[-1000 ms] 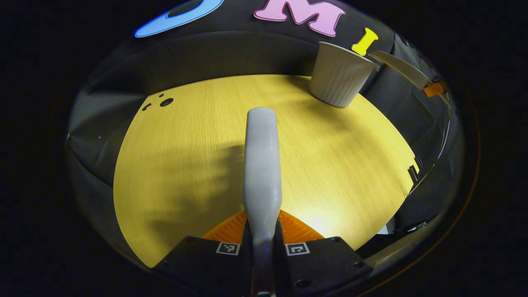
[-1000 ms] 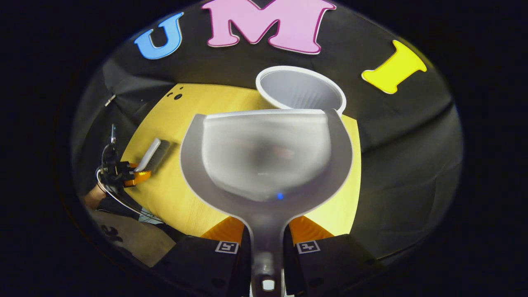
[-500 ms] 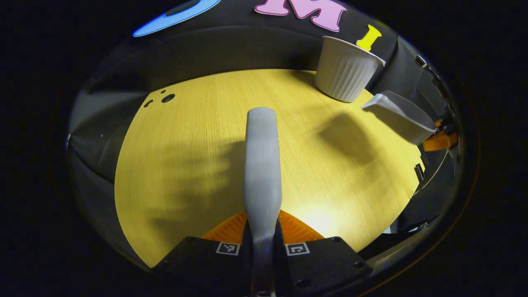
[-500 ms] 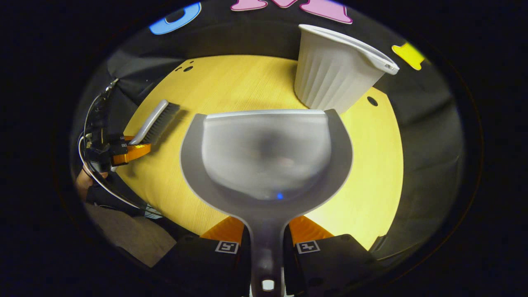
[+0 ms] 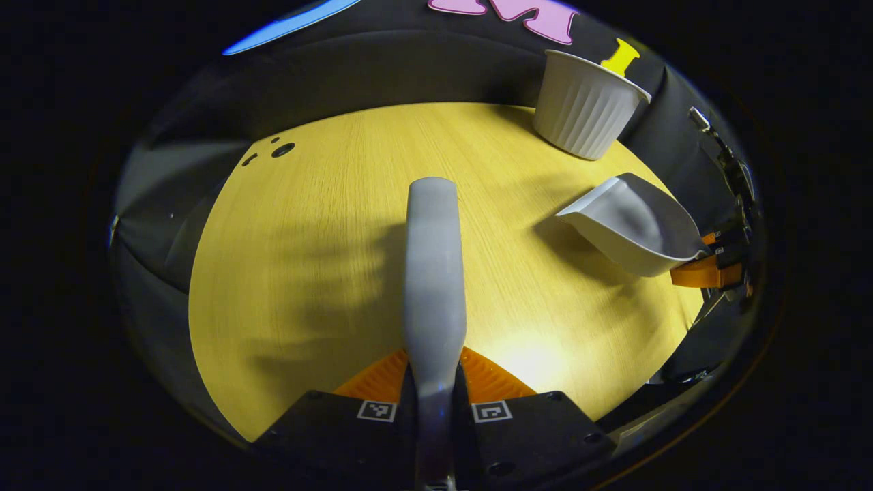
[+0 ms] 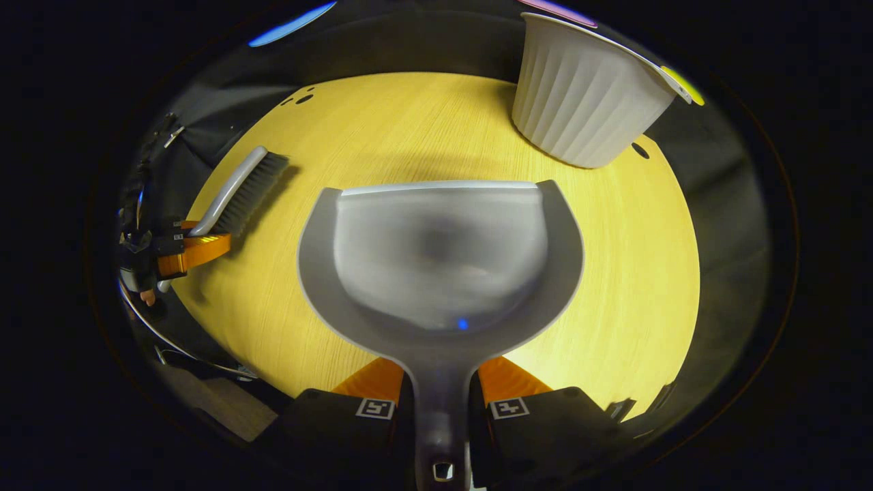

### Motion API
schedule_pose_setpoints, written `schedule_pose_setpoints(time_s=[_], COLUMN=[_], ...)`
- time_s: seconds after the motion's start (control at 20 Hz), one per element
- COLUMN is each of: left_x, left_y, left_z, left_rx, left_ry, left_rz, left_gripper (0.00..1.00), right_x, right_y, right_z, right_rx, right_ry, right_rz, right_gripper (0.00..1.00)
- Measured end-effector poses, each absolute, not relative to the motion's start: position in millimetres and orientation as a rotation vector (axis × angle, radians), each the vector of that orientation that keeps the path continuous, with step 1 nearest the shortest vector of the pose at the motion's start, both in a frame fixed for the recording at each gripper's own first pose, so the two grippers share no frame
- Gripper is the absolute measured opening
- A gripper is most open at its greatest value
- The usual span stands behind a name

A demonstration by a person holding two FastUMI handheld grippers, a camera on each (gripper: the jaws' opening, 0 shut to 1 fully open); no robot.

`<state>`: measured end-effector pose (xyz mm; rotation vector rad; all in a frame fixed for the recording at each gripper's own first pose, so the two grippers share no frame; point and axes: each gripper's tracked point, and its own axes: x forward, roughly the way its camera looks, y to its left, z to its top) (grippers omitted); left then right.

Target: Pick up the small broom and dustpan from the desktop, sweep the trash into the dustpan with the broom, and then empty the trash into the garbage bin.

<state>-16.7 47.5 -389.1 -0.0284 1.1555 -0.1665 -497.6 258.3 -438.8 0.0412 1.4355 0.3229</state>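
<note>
In the right gripper view the right gripper clamps the dustpan by its handle; the pan looks empty. A second ago it tipped over the ribbed white garbage bin; now it is level and lower over the desktop, bin at one o'clock, so emptying seems done. At nine o'clock, the left gripper pinches the small broom.

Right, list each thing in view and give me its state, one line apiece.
Broom: gripped by its handle in the left gripper, bristles toward the table.
Dustpan: gripped by its handle in the right gripper, pan looks empty.
Bin: upright at the table's far edge, open-topped; contents unseen.
Table: no trash seen on it.
</note>
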Motion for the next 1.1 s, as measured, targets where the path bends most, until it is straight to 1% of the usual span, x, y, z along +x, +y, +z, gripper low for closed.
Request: schedule_pose_setpoints(time_s=[0.3, 0.35, 0.4, 0.6, 0.65, 0.7, 0.75, 0.8, 0.85, 0.9, 1.0, 1.05, 1.1], left_x=[-18, -19, -18, -21, -21, -21, -21, -21, -21, -22, -22, -22, -24], left_y=[46, 47, 47, 45, 45, 44, 45, 46, 46, 45, 45, 46, 46], left_z=[-394, -395, -396, -395, -395, -397, -398, -397, -397, -398, -396, -395, -394], left_rx=[-0.017, -0.010, -0.002, -0.006, -0.011, -0.019, -0.025, -0.027, -0.028, -0.025, -0.019, -0.016, -0.012], left_ry=[1.177, 1.183, 1.190, 1.214, 1.221, 1.228, 1.232, 1.235, 1.236, 1.238, 1.241, 1.241, 1.239], left_rz=[-0.142, -0.136, -0.128, -0.099, -0.101, -0.107, -0.111, -0.109, -0.104, -0.102, -0.098, -0.091, -0.085], left_gripper=[0.26, 0.23, 0.26, 0.26, 0.27, 0.27, 0.27, 0.27, 0.28, 0.28, 0.28, 0.26, 0.29], right_x=[-506, -506, -508, -511, -512, -513, -512, -513, -513, -515, -522, -520, -521], right_y=[282, 284, 287, 291, 291, 291, 291, 291, 291, 293, 292, 292, 292], right_z=[-449, -452, -454, -460, -459, -459, -459, -459, -459, -458, -455, -455, -454], right_rx=[0.019, 0.022, 0.032, 0.034, 0.030, 0.029, 0.030, 0.034, 0.038, 0.042, 0.047, 0.049, 0.055], right_ry=[1.449, 1.451, 1.453, 1.457, 1.454, 1.453, 1.456, 1.458, 1.462, 1.465, 1.469, 1.469, 1.469], right_rz=[0.378, 0.381, 0.383, 0.373, 0.374, 0.374, 0.371, 0.365, 0.361, 0.357, 0.360, 0.354, 0.347], right_gripper=[0.36, 0.35, 0.35, 0.36, 0.42, 0.36, 0.43, 0.37, 0.38, 0.33, 0.46, 0.46, 0.41])
